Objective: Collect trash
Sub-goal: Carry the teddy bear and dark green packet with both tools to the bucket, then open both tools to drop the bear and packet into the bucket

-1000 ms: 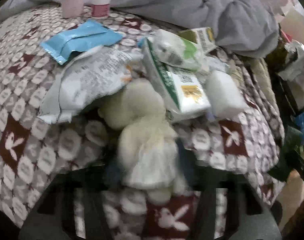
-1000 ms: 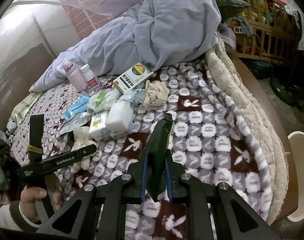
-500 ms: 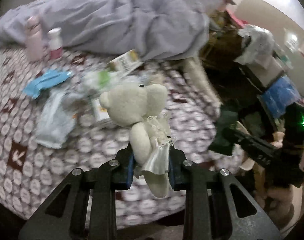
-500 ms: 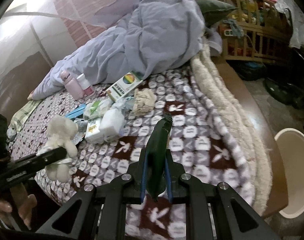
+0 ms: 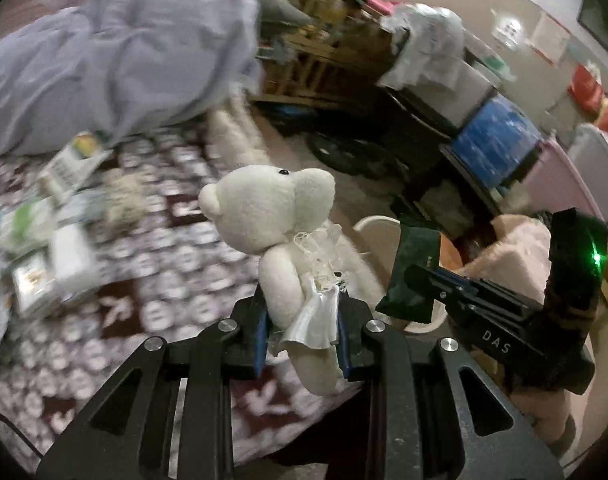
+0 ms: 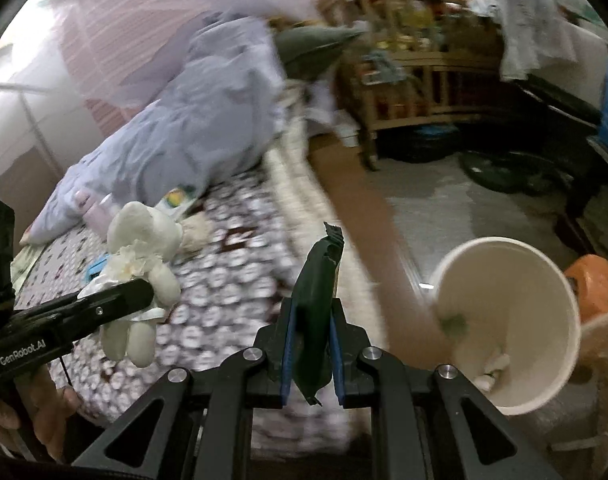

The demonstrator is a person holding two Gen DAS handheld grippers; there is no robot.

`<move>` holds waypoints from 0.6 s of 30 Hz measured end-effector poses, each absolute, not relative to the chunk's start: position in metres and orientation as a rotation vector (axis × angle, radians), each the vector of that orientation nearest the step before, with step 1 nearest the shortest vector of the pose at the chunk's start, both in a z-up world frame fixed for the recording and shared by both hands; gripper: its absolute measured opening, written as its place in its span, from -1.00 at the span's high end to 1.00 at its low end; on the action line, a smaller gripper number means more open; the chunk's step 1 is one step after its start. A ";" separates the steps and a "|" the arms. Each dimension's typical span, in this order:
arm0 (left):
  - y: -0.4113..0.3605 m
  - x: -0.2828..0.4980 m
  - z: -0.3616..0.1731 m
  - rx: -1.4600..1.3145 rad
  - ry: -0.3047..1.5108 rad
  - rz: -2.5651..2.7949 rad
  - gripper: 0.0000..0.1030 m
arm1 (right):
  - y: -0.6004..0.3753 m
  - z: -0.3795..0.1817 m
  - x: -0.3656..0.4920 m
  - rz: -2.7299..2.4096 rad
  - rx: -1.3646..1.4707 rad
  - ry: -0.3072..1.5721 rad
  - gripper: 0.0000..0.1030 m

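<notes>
My left gripper (image 5: pixel 301 330) is clenched on a small white plush bear in a satin and lace dress (image 5: pixel 281 240). The blue pads press its waist from both sides, so the head stands up above the jaws and the legs hang below. I think I hold it at the waist because the body is thinnest there and the soft stuffing gives a firm hold. The bear is in the air, above the near edge of the brown and white rabbit-pattern blanket (image 5: pixel 151 312).

My right gripper (image 6: pixel 310 354) is closed on a dark green foil wrapper (image 6: pixel 318 304), which stands almost upright between the pads, its torn edge on top. The flat film is pinched on its lower part, so it cannot slip out.

The round cream plastic bin (image 6: pixel 560 320) stands on the floor, beside the bed, to the right of the wrapper and lower. Some small scraps already lie inside. Both items are not yet over the opening.

More packets and a white box (image 5: pixel 69 258) lie on the blanket, so I judge the collecting is only partly done.
</notes>
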State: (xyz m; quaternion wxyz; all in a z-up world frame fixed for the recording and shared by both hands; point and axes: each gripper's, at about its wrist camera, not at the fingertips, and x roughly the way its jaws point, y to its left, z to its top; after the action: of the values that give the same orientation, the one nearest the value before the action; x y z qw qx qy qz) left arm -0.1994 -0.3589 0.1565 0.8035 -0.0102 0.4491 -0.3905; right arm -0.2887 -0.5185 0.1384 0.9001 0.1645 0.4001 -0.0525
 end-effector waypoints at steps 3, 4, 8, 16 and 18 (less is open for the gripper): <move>-0.393 -0.203 0.156 0.016 0.963 -0.883 0.53 | -0.549 0.135 -0.300 -0.184 0.349 0.830 0.71; -0.408 -0.204 0.156 0.029 0.963 -0.903 0.53 | -0.560 0.133 -0.304 -0.209 0.353 0.831 0.71; -0.455 -0.205 0.156 0.062 0.968 -0.959 0.53 | -0.597 0.125 -0.315 -0.303 0.357 0.838 0.71; -0.547 -0.211 0.139 0.142 1.010 -1.052 0.53 | -0.670 0.100 -0.333 -0.443 0.426 0.881 0.71; -0.567 -0.212 0.130 0.168 1.024 -1.060 0.53 | -0.684 0.092 -0.335 -0.472 0.437 0.897 0.71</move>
State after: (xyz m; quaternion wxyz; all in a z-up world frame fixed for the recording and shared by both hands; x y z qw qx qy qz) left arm -0.2120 -0.5669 0.1304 0.7374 0.0766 0.4664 -0.4826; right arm -0.3345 -0.6843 0.0921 0.8514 0.2077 0.4263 -0.2244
